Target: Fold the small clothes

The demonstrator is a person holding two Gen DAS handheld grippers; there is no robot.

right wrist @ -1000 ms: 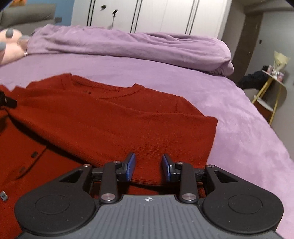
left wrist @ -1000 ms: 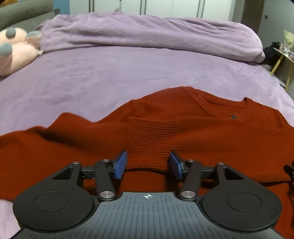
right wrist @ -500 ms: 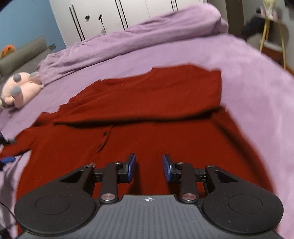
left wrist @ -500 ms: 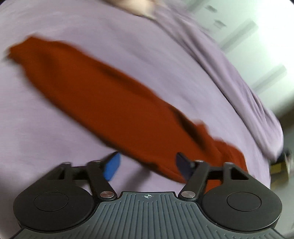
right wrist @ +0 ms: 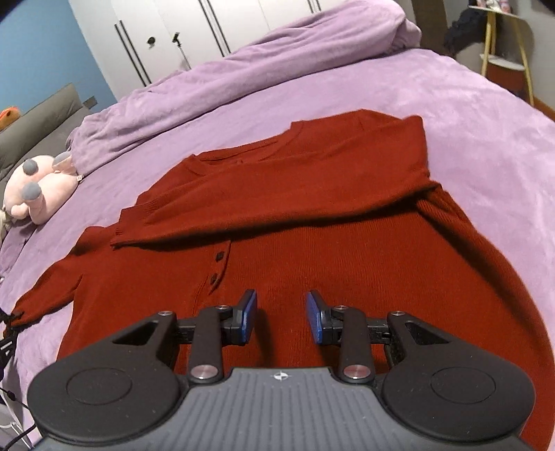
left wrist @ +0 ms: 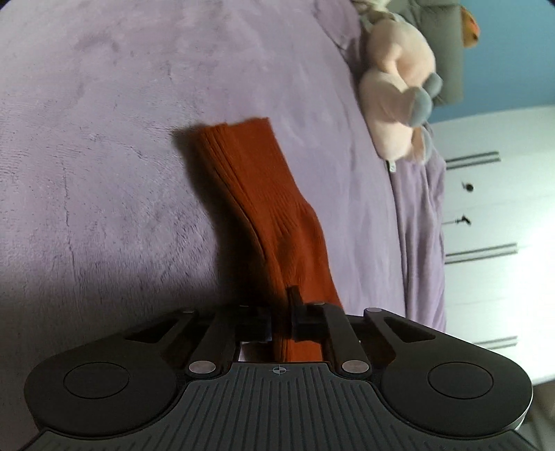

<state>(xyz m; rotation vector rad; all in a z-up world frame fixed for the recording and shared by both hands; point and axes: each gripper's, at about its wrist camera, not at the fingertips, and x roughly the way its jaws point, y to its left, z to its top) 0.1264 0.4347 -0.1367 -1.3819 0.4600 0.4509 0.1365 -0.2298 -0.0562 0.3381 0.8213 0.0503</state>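
A rust-red knit cardigan point(right wrist: 312, 236) lies flat on the purple bed, its right sleeve folded across the chest. My left gripper point(left wrist: 281, 321) is shut on the end of the left sleeve point(left wrist: 263, 194), whose ribbed cuff hangs out past the fingers above the blanket. In the right wrist view that sleeve point(right wrist: 48, 291) stretches to the far left edge. My right gripper point(right wrist: 281, 317) is open and empty, hovering just above the cardigan's lower front, right of the buttons point(right wrist: 219, 256).
A pink plush toy point(right wrist: 38, 194) lies at the bed's left side and also shows in the left wrist view point(left wrist: 399, 90). A bunched purple duvet point(right wrist: 242, 79) runs along the back. White wardrobes point(right wrist: 194, 31) and a yellow side table point(right wrist: 506, 66) stand beyond the bed.
My left gripper left the folded sleeve, swung out to the left sleeve and closed on its end. My right gripper pulled back toward the hem and stayed open.
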